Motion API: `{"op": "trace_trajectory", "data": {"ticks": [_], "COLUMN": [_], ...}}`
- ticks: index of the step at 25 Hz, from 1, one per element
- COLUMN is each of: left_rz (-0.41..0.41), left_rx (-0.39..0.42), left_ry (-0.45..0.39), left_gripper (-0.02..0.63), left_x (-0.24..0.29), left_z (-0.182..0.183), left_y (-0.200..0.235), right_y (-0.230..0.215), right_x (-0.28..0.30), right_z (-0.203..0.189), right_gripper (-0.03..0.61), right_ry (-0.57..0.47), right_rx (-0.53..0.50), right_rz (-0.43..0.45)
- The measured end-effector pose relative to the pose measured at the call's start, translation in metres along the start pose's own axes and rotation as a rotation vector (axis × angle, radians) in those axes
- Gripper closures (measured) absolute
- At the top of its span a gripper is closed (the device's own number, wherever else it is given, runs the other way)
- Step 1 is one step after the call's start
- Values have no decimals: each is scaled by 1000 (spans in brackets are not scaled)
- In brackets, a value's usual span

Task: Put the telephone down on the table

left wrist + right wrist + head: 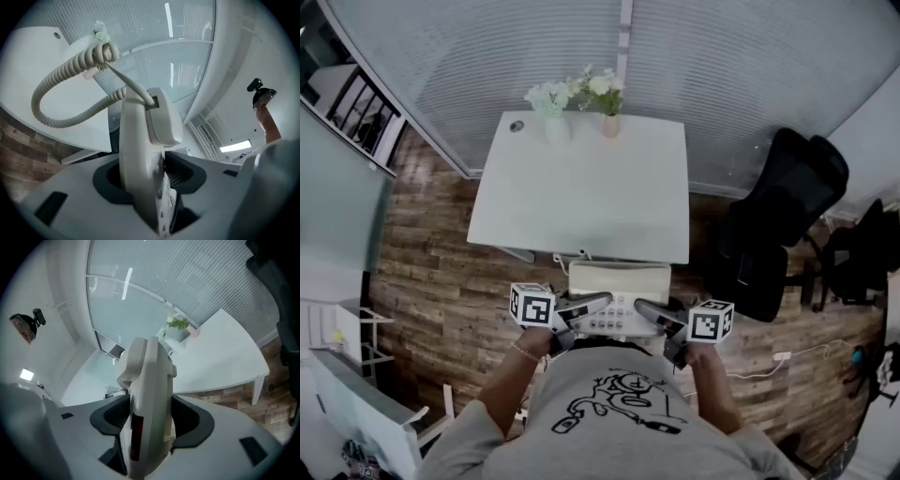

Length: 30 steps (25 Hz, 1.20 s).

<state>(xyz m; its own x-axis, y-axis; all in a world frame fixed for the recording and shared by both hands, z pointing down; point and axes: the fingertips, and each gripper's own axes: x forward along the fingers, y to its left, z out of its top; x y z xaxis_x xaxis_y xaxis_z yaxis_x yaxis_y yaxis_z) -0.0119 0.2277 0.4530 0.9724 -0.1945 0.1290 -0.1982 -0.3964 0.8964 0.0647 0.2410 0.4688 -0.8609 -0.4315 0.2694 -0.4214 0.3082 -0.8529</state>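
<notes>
A beige desk telephone (619, 298) hangs in the air in front of the person's chest, short of the white table (581, 197). My left gripper (584, 305) is shut on its left end and my right gripper (652, 314) is shut on its right end. In the left gripper view the telephone (143, 168) stands edge-on between the pads of the left gripper (150, 185), the handset (161, 119) rests on it, and the coiled cord (56, 82) loops up to the left. In the right gripper view the telephone (147, 399) fills the gap of the right gripper (150, 425).
Two vases of pale flowers (577, 94) stand at the table's far edge by the blinds. A black office chair (778, 225) sits to the right of the table. A white cable and plug strip (778, 357) lie on the wooden floor at the right. White shelving (347, 375) stands at the left.
</notes>
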Motion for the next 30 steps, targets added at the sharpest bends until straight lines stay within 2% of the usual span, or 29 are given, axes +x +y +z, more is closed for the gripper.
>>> {"op": "trace_trajectory", "data": {"ticks": [30], "left_rz": [12], "left_rx": [-8], "left_ry": [-35], "left_gripper": [413], "left_x": [5], "left_z": [-6], "left_y": [-4], "right_y": [-2], "right_x": [-8], "right_z": [-1], "right_gripper": [290], "right_ry": [32], "right_rx": [-17], "right_rz": [9]}}
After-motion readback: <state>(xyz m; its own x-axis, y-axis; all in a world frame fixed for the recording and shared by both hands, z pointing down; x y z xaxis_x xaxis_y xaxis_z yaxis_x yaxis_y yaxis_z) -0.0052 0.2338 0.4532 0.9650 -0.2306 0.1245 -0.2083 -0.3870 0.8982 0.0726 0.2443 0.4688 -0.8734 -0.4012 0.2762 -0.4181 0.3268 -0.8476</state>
